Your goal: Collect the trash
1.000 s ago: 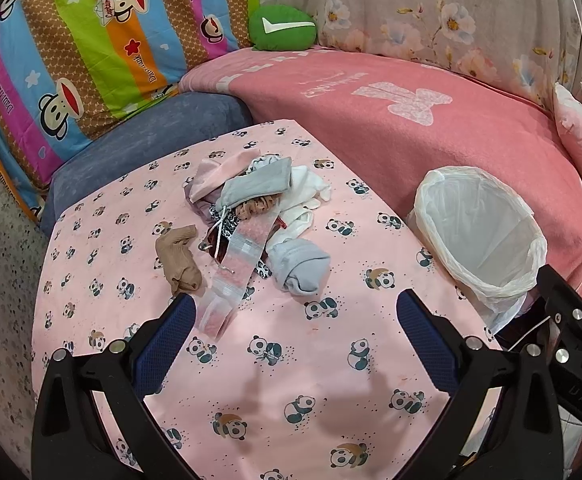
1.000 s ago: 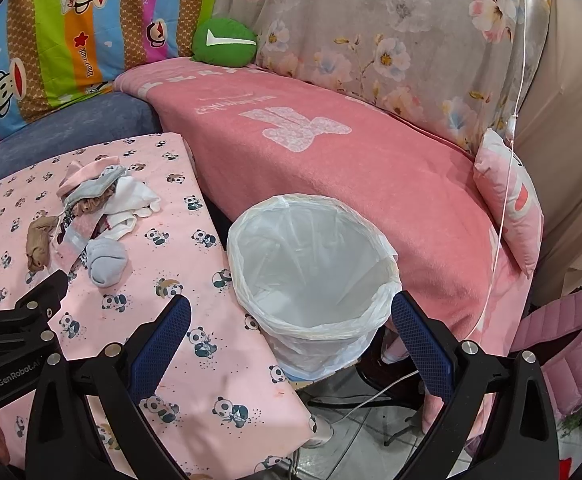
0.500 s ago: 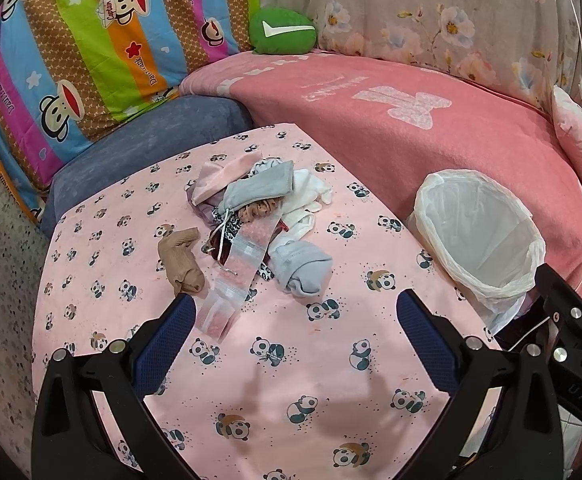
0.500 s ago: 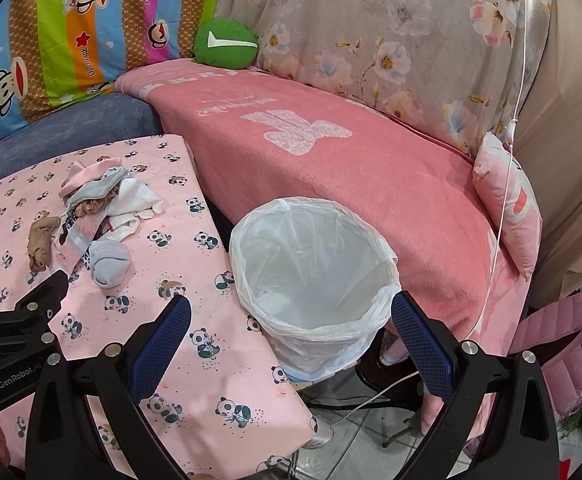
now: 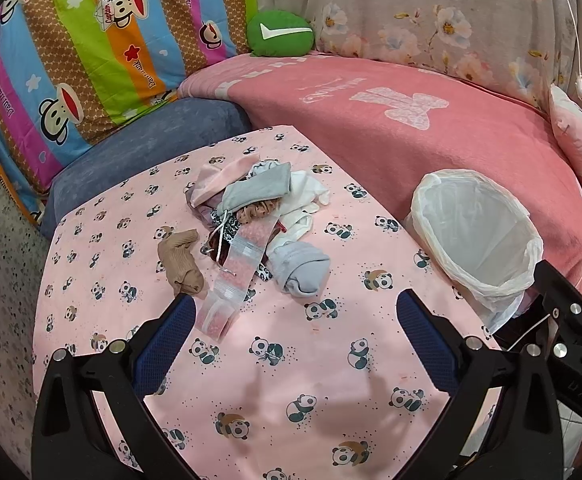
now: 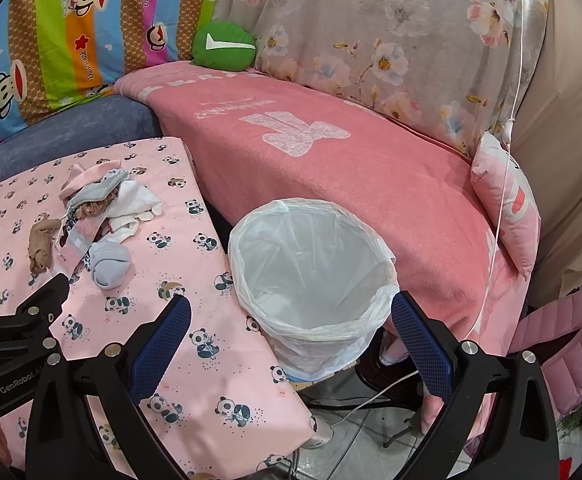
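1. Trash pile (image 5: pixel 259 224) sits mid-bench on the panda-print cloth, far side from both grippers. It's a heap of soft stuff: pink cloth, grey sock-like pieces, white fabric, plus a clear zip bag (image 5: pixel 235 276) trailing toward the camera. Being bunched together looks handy, since one reach gets you to most of it.
2. Bench (image 5: pixel 291 380) is low and pushed up against the pink sofa blanket (image 5: pixel 391 128), so nothing should roll off the back edge.
3. Bin (image 6: pixel 311 272) with its white liner stands off the bench's right edge, just beside it, mouth open and looking empty. My guess is it's parked there so drops are a short swing from the pile.
4. Left gripper (image 5: pixel 291 312) hovers over the near bench, jaws spread wide, nothing between them, aimed at the zip bag and the rolled grey sock (image 5: pixel 303 268).
5. Right gripper (image 6: pixel 291 316) hangs over the bin's rim, jaws wide apart too, also empty.
6. Tan sock (image 5: pixel 181 264) lies alone left of the pile, apart from it, so probably its own grab.
7. In the way: not much. A white cable (image 6: pixel 371 396) trails on the floor under the bin, and the green cushion (image 5: pixel 281 34) is well back.
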